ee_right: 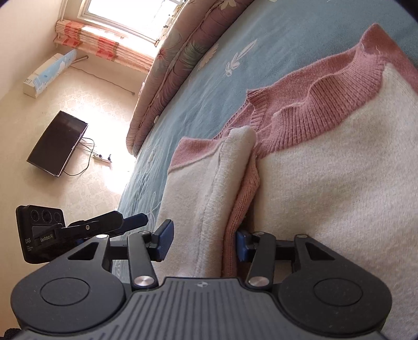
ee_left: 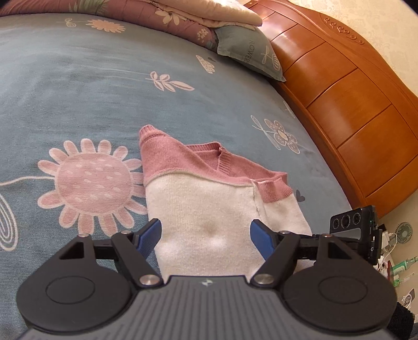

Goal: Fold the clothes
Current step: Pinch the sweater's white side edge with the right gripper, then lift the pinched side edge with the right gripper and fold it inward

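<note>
A pink and cream knitted sweater [ee_left: 209, 198] lies folded on the blue flowered bedsheet [ee_left: 91, 86], pink neckline away from me. My left gripper [ee_left: 206, 235] hovers open over its cream lower part, and the blue fingers [ee_left: 151, 235] straddle the fabric. My right gripper [ee_right: 202, 242] is at the sweater's [ee_right: 326, 183] side, jaws open about two thirds. A raised fold of cream and pink sleeve [ee_right: 224, 188] fills the gap between them and partly hides the right finger. Each gripper also shows at the edge of the other's view: the right gripper [ee_left: 352, 230] and the left gripper [ee_right: 104, 225].
A wooden headboard [ee_left: 339, 91] runs along the bed's right side, with a pillow [ee_left: 250, 52] and a folded quilt [ee_left: 183, 15] at the far end. Beyond the bed, a dark screen [ee_right: 57, 143] with cables lies on the floor. A window [ee_right: 130, 13] lets in light.
</note>
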{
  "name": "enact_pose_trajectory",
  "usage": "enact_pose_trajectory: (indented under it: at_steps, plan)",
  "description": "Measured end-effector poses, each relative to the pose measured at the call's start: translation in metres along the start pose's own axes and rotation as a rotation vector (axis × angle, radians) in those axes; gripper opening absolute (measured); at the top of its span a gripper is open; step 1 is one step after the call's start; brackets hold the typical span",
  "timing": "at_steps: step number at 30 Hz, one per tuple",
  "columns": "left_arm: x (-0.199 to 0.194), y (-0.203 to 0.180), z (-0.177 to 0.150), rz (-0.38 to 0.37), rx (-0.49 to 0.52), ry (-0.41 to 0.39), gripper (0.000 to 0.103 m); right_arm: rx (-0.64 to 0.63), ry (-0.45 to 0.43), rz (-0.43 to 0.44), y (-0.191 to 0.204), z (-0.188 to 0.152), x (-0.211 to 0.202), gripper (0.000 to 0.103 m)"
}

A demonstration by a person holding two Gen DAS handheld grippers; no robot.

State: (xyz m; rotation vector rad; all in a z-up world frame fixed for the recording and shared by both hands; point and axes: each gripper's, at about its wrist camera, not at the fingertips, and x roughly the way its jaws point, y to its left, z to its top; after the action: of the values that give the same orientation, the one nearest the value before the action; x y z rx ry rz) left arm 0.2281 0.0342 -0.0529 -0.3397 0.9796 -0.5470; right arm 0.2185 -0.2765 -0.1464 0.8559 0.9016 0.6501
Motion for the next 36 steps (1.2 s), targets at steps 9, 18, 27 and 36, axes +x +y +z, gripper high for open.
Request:
enact_pose_trajectory:
  at_steps: [9, 18, 27, 36]
  plan:
    - [0.024, 0.022, -0.014, 0.026, -0.073, 0.073, 0.074, -0.011, 0.065, 0.025, 0.001, 0.012, 0.010, 0.046]
    - [0.038, 0.028, -0.022, -0.001, -0.089, 0.106, 0.074, -0.030, 0.128, 0.013, 0.013, 0.022, 0.024, 0.052]
    - [0.033, 0.030, -0.026, 0.009, -0.084, 0.103, 0.074, -0.075, 0.119, -0.035, 0.006, 0.016, 0.029, 0.021]
    - [0.000, 0.019, -0.032, 0.081, -0.005, 0.060, 0.074, -0.173, 0.117, -0.075, 0.043, 0.028, 0.007, 0.022]
